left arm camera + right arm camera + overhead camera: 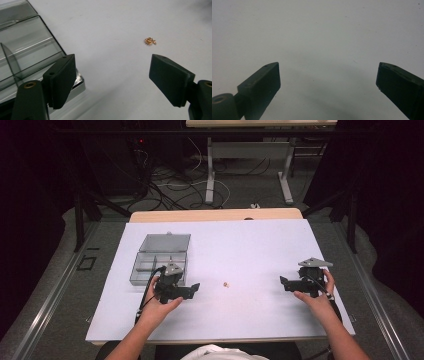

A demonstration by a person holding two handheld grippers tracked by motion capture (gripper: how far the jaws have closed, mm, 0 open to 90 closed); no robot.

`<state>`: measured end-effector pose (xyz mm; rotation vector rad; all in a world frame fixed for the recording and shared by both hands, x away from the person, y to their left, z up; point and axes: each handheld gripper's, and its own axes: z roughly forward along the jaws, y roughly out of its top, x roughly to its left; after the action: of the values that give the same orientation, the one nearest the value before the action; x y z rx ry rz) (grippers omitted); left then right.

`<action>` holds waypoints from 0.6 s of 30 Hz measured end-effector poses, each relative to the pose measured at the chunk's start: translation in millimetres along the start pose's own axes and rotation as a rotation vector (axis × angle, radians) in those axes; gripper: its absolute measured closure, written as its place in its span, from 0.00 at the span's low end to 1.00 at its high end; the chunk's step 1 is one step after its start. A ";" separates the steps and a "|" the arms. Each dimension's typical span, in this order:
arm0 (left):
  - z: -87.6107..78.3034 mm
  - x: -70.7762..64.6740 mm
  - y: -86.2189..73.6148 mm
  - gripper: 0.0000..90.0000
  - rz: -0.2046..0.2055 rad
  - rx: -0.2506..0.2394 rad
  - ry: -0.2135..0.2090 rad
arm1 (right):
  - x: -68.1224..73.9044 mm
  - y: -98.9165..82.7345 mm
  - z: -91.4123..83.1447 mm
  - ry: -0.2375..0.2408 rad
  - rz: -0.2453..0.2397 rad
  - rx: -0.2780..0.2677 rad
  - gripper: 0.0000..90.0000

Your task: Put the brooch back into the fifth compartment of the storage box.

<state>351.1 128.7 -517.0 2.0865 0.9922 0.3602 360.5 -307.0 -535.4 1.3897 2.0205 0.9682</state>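
Fingers apart on both — left gripper (112, 80) aimed at tiny gold bits (150, 41) ahead, clear box (27, 50) beside; right gripper (328, 87) idle.

Your high view looks forward and down over the whole table (250, 240), each gripper view skims close above its white top, left view and high view share the box (27, 50) and gold bits (150, 41).
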 end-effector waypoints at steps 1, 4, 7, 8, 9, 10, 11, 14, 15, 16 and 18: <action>1.8 -1.7 0.9 0.25 0.002 -0.003 -0.009 | -0.1 0.0 0.0 0.000 0.000 0.000 0.06; 4.6 -4.5 3.2 0.26 0.017 0.000 -0.008 | 0.0 0.0 -0.1 0.000 0.000 -0.001 0.06; 7.9 -6.9 5.5 0.27 0.018 0.000 -0.022 | 0.2 0.0 -0.1 -0.002 0.000 0.000 0.06; 9.0 -7.5 6.2 0.27 0.018 -0.003 -0.019 | 0.2 0.0 0.1 0.001 0.001 0.001 0.06; 10.2 -8.0 6.8 0.29 0.018 -0.004 -0.026 | 0.3 -0.1 0.3 0.000 -0.003 0.001 0.06; 10.9 -8.5 7.4 0.29 0.017 -0.001 -0.024 | 0.3 -0.1 0.3 0.000 -0.003 0.001 0.06; 12.3 -9.0 8.1 0.29 0.019 -0.003 -0.027 | 0.3 -0.2 0.5 -0.002 -0.004 0.001 0.06; 14.5 -9.3 10.0 0.29 0.017 0.000 -0.028 | 0.6 -0.2 0.5 0.000 -0.001 0.003 0.06; 15.4 -9.2 10.9 0.29 0.017 0.004 -0.033 | 0.4 -0.3 0.5 0.000 -0.003 0.004 0.06; 16.9 -9.4 11.1 0.30 0.015 -0.007 -0.034 | 0.5 -0.3 0.6 0.002 -0.002 0.006 0.06; 18.4 -10.2 12.3 0.30 0.013 -0.006 -0.037 | 0.4 -0.4 0.6 -0.003 -0.007 0.007 0.06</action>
<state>360.9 106.5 -519.0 2.0879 0.9551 0.3289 360.5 -306.5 -536.1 1.3868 2.0271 0.9562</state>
